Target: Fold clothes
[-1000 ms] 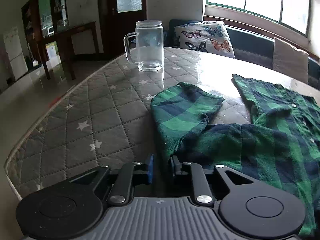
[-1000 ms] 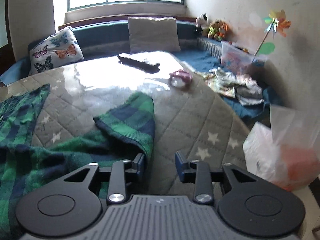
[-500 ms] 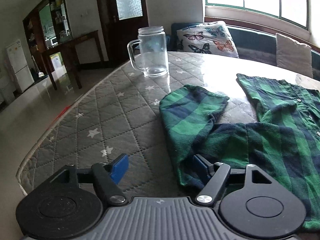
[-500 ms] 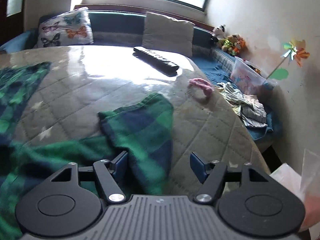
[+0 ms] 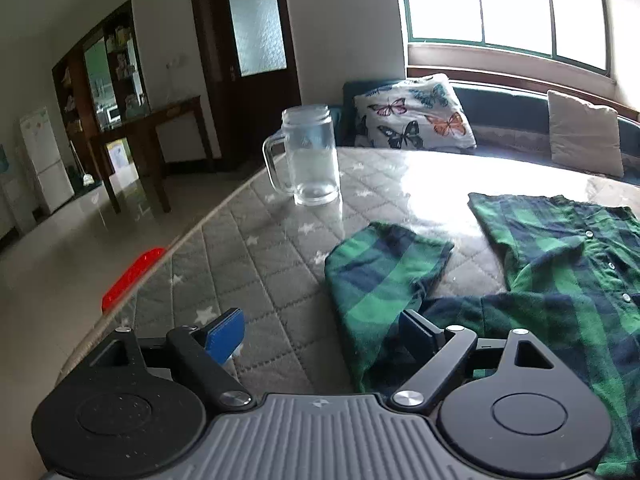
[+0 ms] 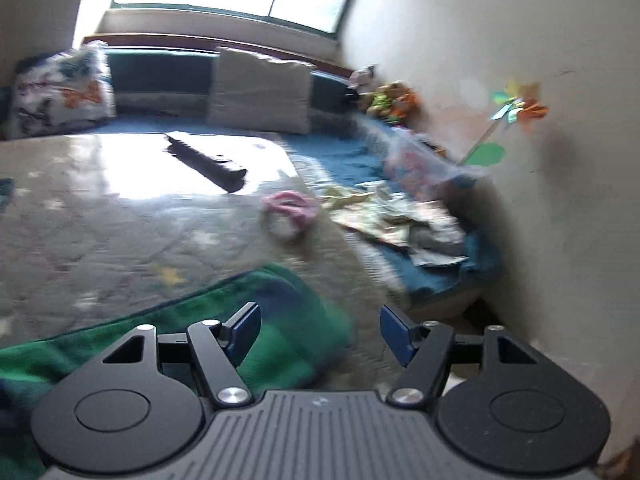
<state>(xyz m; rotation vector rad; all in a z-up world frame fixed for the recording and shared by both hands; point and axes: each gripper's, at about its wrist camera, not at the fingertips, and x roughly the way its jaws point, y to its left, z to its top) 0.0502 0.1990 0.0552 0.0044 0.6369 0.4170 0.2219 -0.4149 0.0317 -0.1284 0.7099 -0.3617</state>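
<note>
Both grippers, left gripper and right gripper, spread wide after pinching a second ago, releasing the green plaid shirt lying on the quilted table; sleeves folded, fresh grasps likely follow.

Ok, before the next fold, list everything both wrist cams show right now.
shirt: one, green and navy plaid, spread on the table, sleeve folded in
table: one, grey quilted cover with stars
mug: one, clear glass, upright at the table's far left
butterfly pillow: one, white, on the bench
plain pillow: one, beige, on the bench
remote: one, black, on the far table
pink item: one, near the table's right edge, blurred
pinwheel: one, multicolour, by the wall
soft toys: several, bench corner, blurred
left claw: open, at the sleeve
right claw: open, over the other sleeve
</note>
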